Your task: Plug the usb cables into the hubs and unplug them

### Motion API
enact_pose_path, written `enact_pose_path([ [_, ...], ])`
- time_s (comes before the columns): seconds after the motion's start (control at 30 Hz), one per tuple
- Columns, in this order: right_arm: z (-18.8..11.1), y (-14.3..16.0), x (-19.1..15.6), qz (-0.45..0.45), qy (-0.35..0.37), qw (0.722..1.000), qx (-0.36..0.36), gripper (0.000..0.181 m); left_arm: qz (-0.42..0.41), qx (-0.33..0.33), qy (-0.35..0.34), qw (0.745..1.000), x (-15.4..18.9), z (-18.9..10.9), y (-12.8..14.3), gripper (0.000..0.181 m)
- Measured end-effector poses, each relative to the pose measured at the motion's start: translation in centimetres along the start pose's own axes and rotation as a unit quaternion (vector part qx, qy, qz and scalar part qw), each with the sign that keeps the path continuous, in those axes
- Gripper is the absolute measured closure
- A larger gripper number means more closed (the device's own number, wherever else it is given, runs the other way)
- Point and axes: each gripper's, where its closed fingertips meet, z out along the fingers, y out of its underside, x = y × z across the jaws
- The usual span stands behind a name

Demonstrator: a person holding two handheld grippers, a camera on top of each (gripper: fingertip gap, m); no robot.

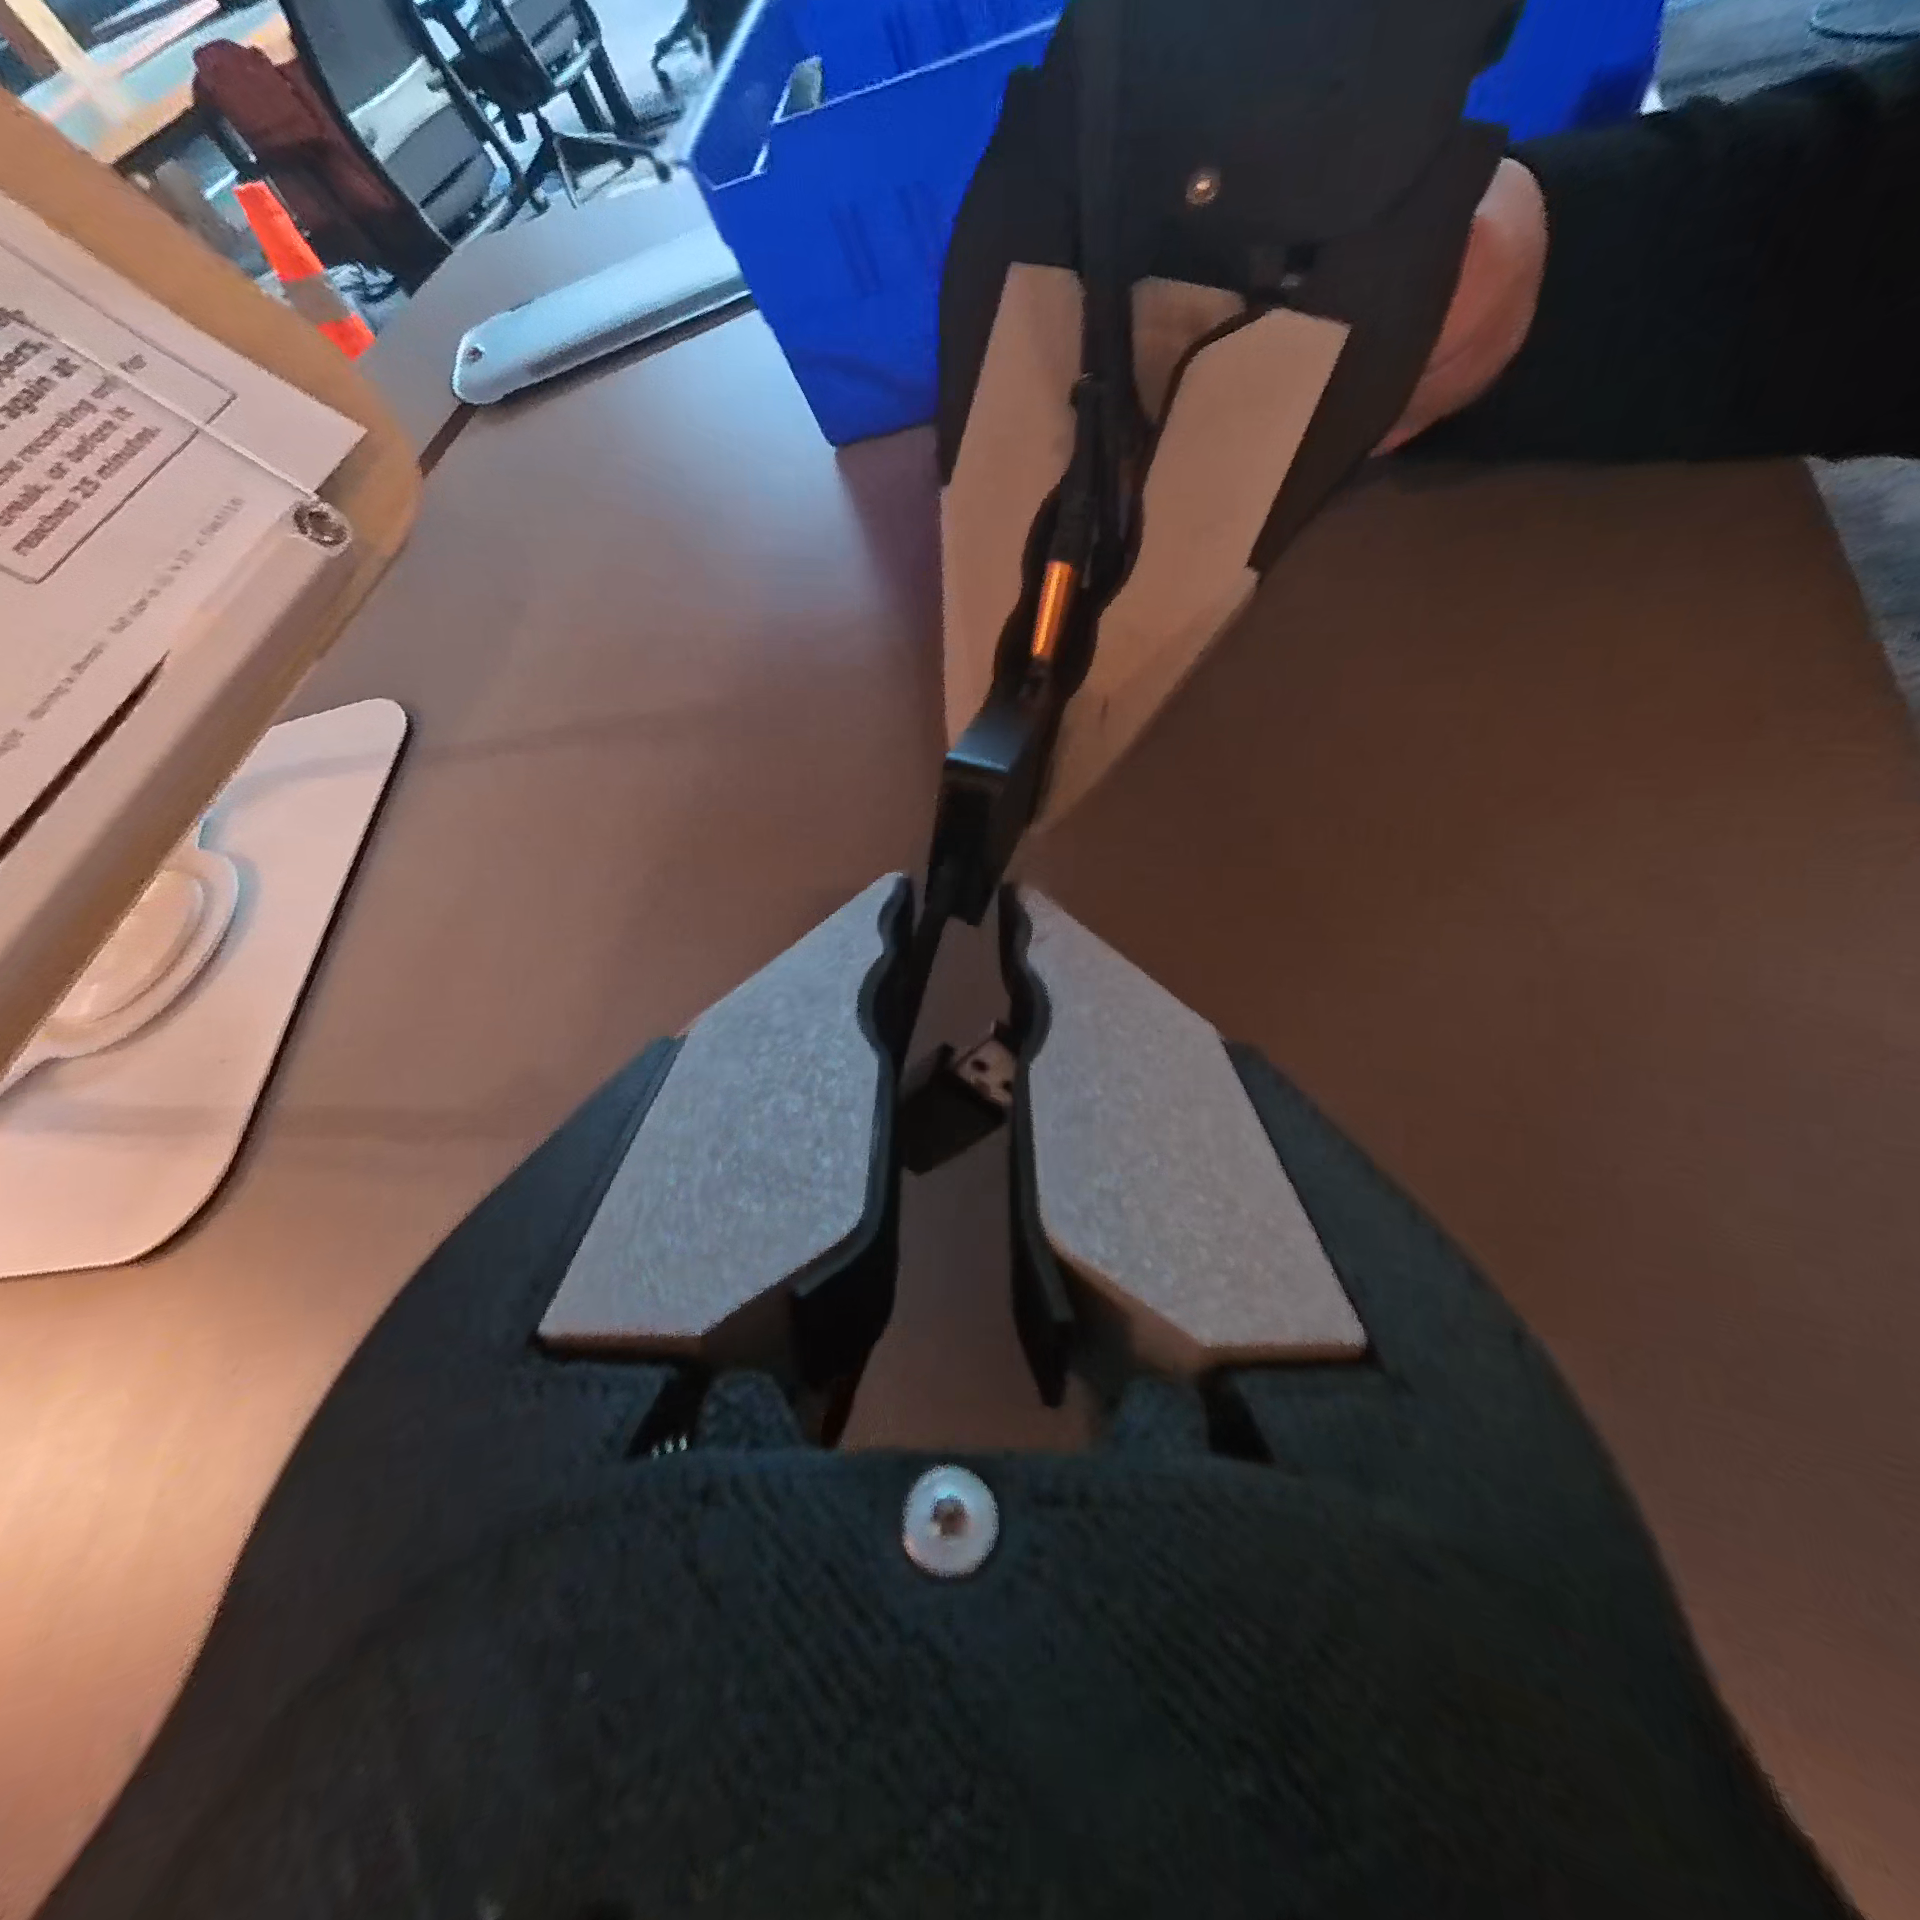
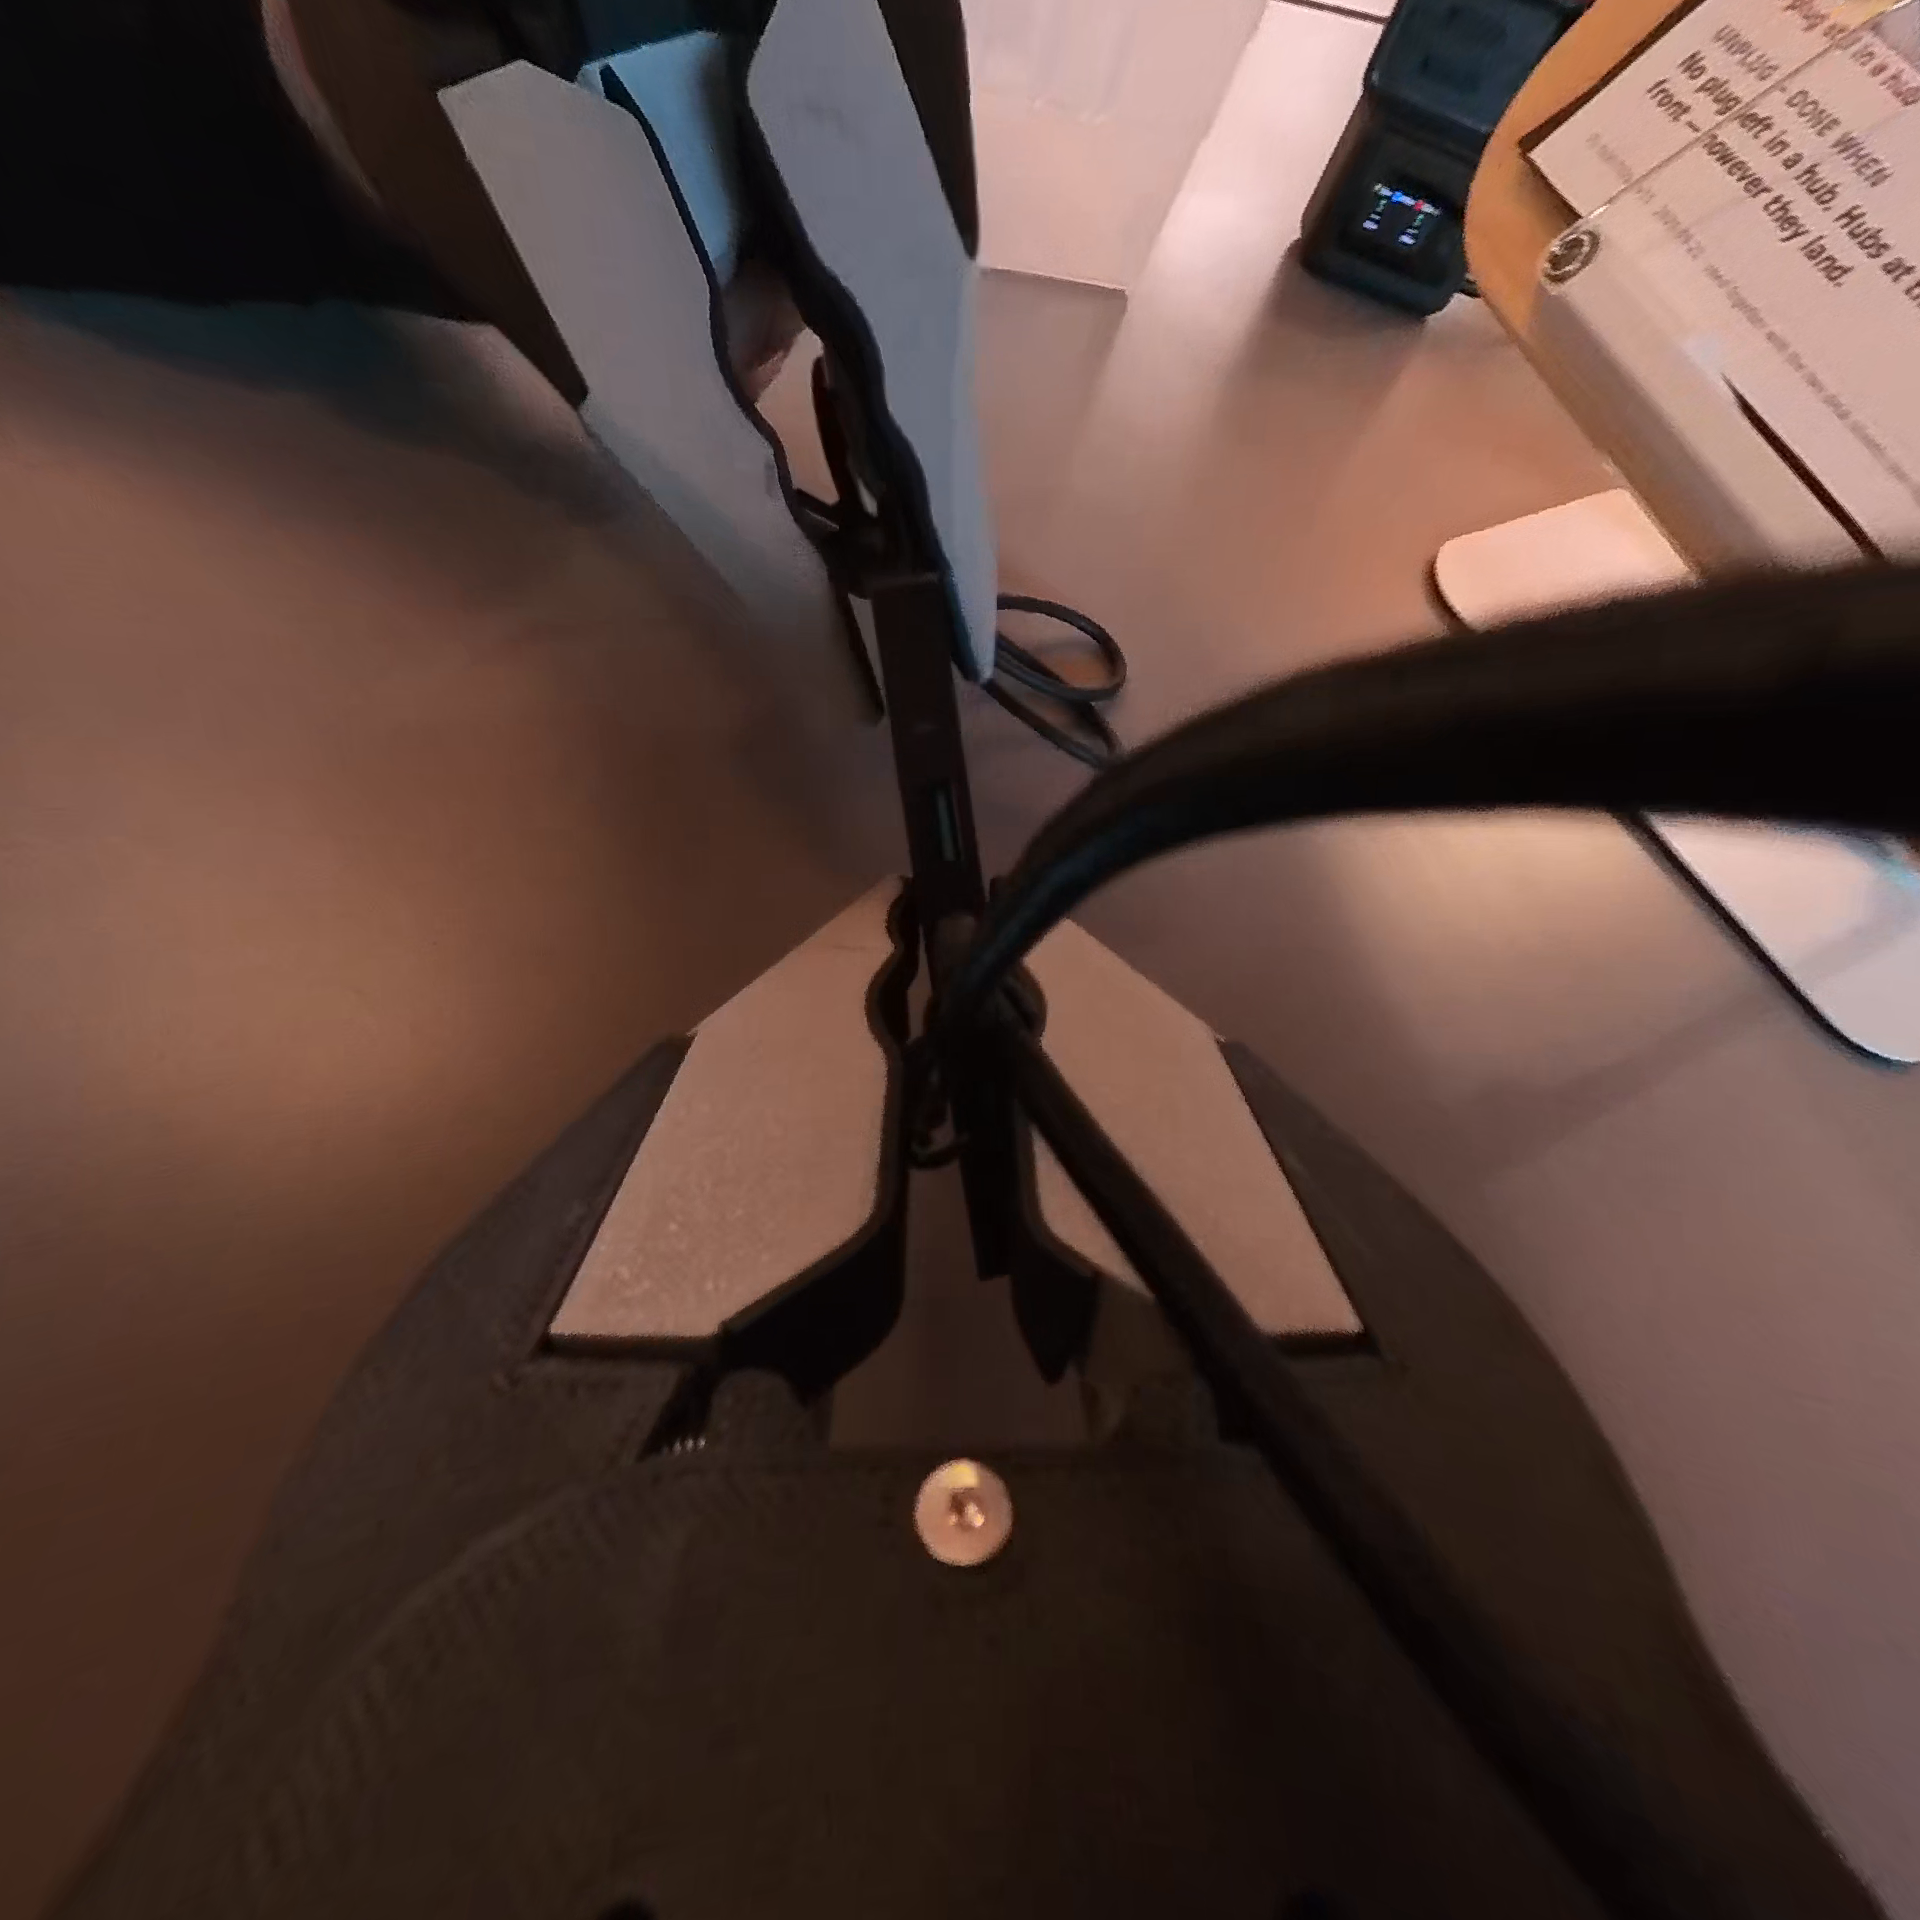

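Slim black hub (image 1: 961, 862), centre frame in both wrist views, held in the air above the brown desk (image 1: 1455, 831) between both tools. Left tongs (image 1: 956, 914) pinch one end of the hub; right tongs (image 2: 961, 925) are pressed on its other end together with a black cable (image 2: 1351, 727) that arcs off to the right edge. One port (image 2: 940, 810) on the hub edge shows empty. Plug seating is hidden, so cannot tell if plugging or unplugging; likely mid-cycle. Another cable loop (image 2: 1070, 655) lies on the desk behind, blue bin (image 1: 862, 260) upper centre.
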Motion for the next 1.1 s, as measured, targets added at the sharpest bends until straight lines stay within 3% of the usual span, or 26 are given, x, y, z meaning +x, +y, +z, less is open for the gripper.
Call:
enact_pose_path([
  [0.3,-0.4,0.0,1.2,0.024,0.022,0.999,0.012,0.171,-0.032,-0.017,-0.067,0.997,-2.2,-0.8,0.2,0.130],
  [0.4,-0.5,0.1,1.6,0.033,0.029,0.999,0.012,0.171,-0.038,-0.036,-0.112,0.992,-1.9,-2.9,-0.1,0.136],
  [0.5,-0.5,0.1,1.9,0.033,0.035,0.999,0.011,0.171,-0.054,-0.063,-0.138,0.987,-1.6,-7.1,-0.4,0.142],
  [0.63,-0.5,0.1,1.9,0.023,0.044,0.999,0.005,0.172,-0.082,-0.111,-0.210,0.968,-4.8,-17.8,0.5,0.142],
  [0.7,-0.5,0.0,1.9,0.017,0.048,0.999,0.003,0.172,-0.119,-0.143,-0.236,0.954,-6.9,-23.7,2.7,0.138],
  [0.83,-0.5,-0.3,1.8,0.013,0.049,0.999,0.005,0.172,-0.243,-0.233,-0.300,0.893,-10.5,-33.0,11.6,0.128],
  [0.97,-0.6,-0.6,1.8,0.012,0.052,0.998,0.013,0.172,-0.299,-0.273,-0.274,0.873,-9.4,-34.4,17.0,0.127],
  [1.1,-0.7,-1.2,1.2,0.027,0.025,0.999,0.037,0.171,-0.245,-0.348,-0.234,0.874,-8.2,-32.1,20.6,0.129],
])
